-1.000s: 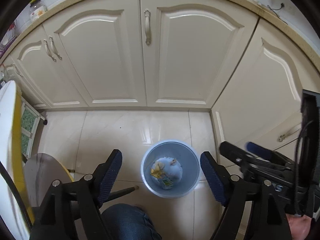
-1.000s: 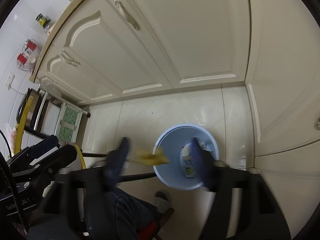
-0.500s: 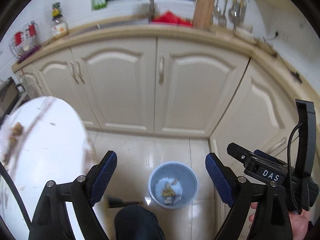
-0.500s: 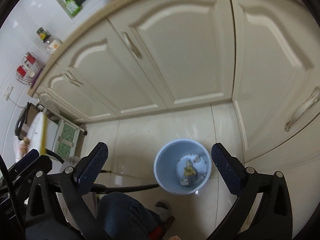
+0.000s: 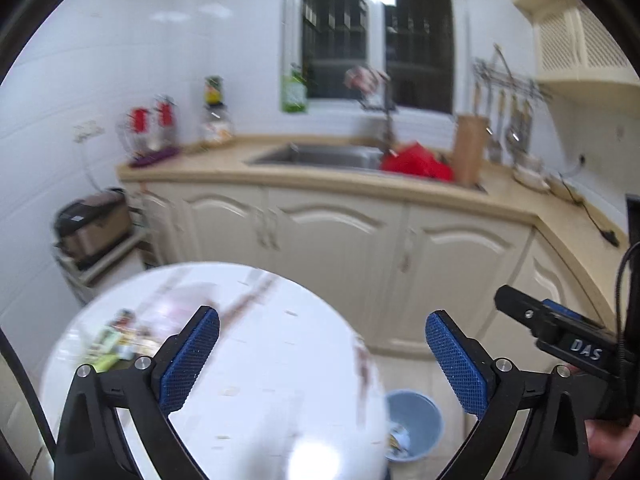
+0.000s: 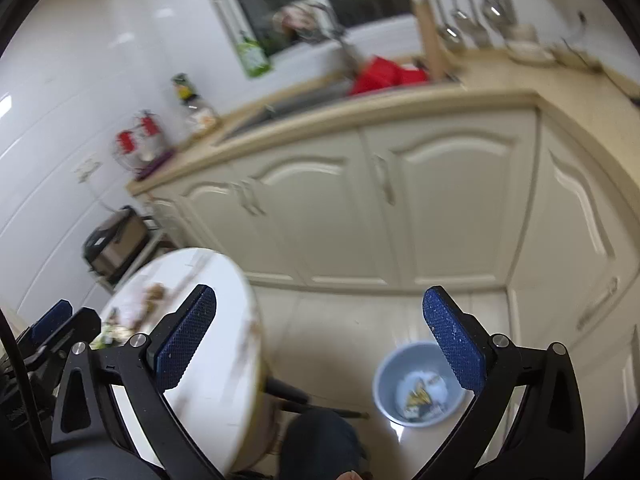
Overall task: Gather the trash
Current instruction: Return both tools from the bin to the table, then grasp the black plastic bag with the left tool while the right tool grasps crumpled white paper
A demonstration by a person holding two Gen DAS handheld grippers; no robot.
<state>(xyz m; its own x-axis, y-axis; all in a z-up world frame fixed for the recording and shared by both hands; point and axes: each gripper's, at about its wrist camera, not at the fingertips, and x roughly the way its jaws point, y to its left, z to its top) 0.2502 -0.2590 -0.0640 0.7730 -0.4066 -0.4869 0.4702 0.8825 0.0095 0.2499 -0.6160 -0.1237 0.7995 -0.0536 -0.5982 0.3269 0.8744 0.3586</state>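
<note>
We see open floor between the round bench at nine o'clock and the bin at four o'clock. Cupboard doors wall off twelve o'clock. Litter crowds the bench's far left; its middle lies bare.

Left wrist view aimed from above the round table toward the sink, right wrist view tilted, set further right, bin nearer, table, bin, cabinets and window shared by both.
</note>
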